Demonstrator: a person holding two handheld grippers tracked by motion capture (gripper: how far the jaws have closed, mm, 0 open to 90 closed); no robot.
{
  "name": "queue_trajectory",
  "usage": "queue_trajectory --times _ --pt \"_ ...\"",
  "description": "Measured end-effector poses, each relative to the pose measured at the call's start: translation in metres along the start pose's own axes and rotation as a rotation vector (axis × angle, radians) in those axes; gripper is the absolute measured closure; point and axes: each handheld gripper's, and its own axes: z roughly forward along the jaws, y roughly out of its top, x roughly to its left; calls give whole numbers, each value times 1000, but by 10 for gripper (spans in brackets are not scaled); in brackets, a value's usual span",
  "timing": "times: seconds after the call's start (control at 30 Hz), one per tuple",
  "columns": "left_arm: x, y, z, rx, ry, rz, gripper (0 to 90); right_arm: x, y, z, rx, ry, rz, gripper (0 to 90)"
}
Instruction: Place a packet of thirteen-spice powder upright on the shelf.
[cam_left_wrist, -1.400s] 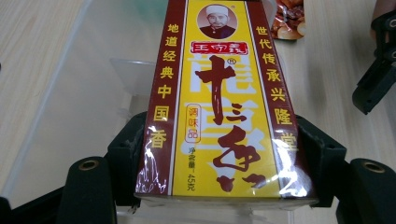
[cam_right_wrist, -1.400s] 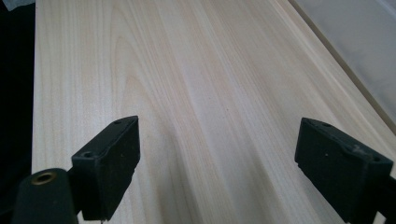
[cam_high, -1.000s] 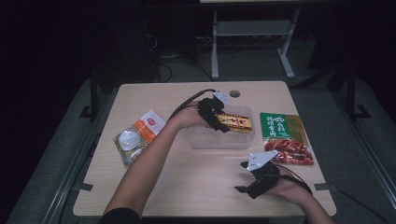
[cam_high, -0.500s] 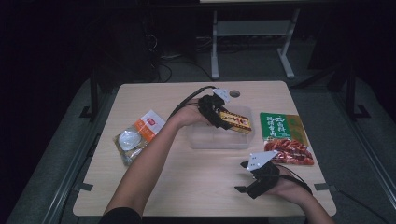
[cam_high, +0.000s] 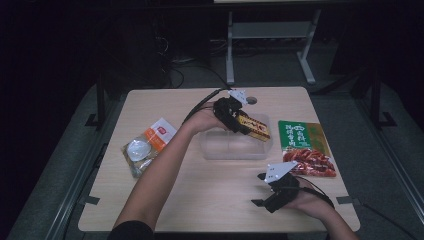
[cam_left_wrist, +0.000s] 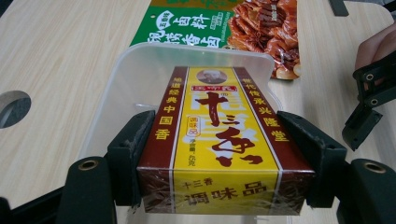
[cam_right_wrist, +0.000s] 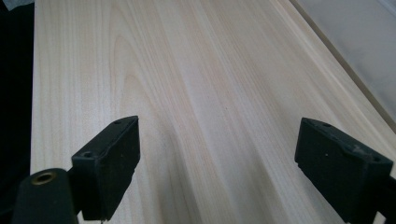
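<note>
- A clear plastic bag holding a round white item is lying at the left of the pale wooden table, partly overlapping an orange-and-white sachet just beside it.
- The person's left forearm is reaching diagonally across the table from the bottom edge of the high view toward the middle.
- The left gripper is clamping a yellow-and-maroon rectangular cardboard seasoning box — both black jaws are pressing on the box's long maroon sides, as the left gripper view shows.
- The box is hanging tilted over a clear rectangular plastic container at mid-table; whether its far end is touching the container's rim cannot be told.
- A green-and-red flat food pouch printed with pictures of meat is lying just to the right of the container, apart from it.
- The right gripper is resting low at the near right of the table, close to the pouch's near edge — its jaws are standing wide apart with bare tabletop between them in the right gripper view.
</note>
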Motion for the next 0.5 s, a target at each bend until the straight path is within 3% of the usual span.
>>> queue_trajectory --times 0.5 --pt "2 15 1 -40 -10 18 311 0 0 0 -1 1 -2 138"
